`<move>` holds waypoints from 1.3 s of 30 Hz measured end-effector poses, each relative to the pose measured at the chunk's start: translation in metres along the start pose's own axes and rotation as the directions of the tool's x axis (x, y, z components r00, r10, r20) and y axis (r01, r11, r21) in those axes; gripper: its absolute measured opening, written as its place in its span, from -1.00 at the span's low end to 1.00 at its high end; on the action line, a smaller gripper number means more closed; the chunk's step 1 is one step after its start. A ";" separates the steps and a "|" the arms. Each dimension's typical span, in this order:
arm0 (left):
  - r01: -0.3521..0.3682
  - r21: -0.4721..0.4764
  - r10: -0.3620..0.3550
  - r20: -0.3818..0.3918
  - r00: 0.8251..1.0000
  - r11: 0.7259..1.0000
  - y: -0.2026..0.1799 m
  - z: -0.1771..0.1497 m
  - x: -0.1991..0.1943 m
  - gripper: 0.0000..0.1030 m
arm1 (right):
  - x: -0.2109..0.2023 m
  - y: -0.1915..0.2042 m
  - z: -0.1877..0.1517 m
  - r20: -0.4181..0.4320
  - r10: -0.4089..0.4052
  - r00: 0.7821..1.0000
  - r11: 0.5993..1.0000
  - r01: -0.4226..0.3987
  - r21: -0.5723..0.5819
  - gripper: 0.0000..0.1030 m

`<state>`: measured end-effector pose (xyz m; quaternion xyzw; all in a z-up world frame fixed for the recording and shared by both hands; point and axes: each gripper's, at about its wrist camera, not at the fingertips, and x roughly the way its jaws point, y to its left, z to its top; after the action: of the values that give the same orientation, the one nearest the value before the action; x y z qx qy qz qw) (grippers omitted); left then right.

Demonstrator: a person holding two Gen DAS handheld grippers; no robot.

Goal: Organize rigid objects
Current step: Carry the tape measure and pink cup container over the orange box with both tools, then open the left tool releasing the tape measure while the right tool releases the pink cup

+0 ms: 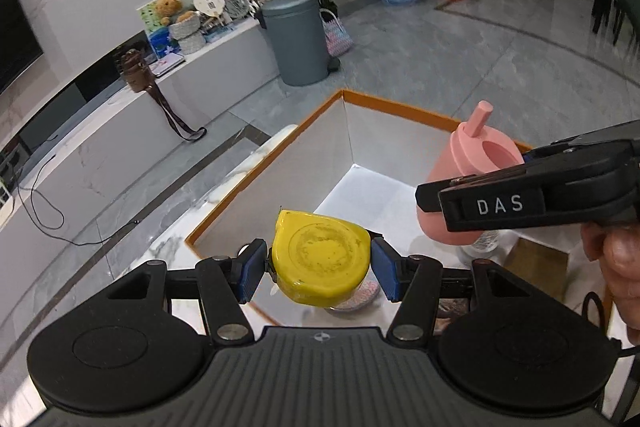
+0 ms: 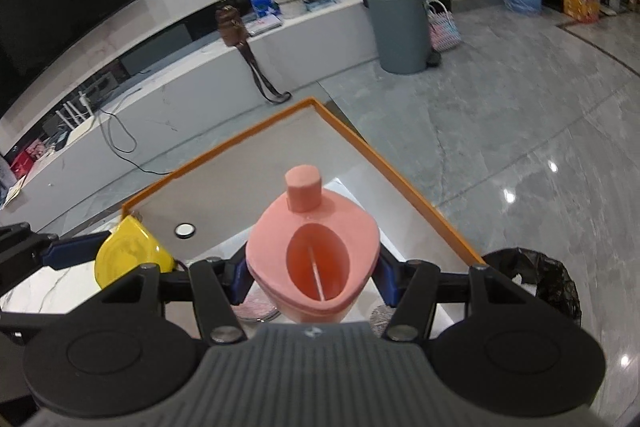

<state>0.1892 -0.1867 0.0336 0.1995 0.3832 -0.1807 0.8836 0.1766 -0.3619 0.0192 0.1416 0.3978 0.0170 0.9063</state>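
My left gripper (image 1: 319, 263) is shut on a yellow tape measure (image 1: 320, 259) and holds it above the near rim of an open white box with an orange rim (image 1: 256, 183). My right gripper (image 2: 312, 277) is shut on a pink bottle (image 2: 314, 255) with a straw spout, held over the same box (image 2: 224, 151). The pink bottle (image 1: 472, 167) and the right gripper show at the right of the left wrist view. The tape measure (image 2: 128, 255) shows at the left of the right wrist view.
The box stands on a white marble table (image 1: 120, 267). A small round pink dish (image 2: 256, 307) lies below the grippers. A grey bin (image 1: 298, 35) stands on the floor behind, by a low white bench (image 1: 120, 131) with clutter. A black bag (image 2: 536, 279) is at right.
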 end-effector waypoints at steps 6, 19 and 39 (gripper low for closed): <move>-0.001 0.086 0.007 -0.061 0.998 0.996 -0.004 0.007 0.028 0.27 | 0.017 -0.001 0.001 -0.032 -0.007 0.999 1.000 0.008 0.028 0.14; 0.050 0.139 -0.020 -0.210 0.978 0.989 0.001 0.013 0.079 0.27 | 0.054 0.005 0.005 -0.085 -0.017 0.996 0.999 0.021 0.050 0.14; 0.104 0.125 -0.060 -0.313 0.948 0.987 0.010 0.020 0.117 0.28 | 0.100 0.009 0.010 -0.181 -0.031 0.983 0.997 0.043 0.059 0.14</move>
<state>0.2804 -0.2070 -0.0394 0.2707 0.5109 -0.2105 0.7883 0.2530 -0.3416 -0.0433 0.1603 0.4811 0.0005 0.8619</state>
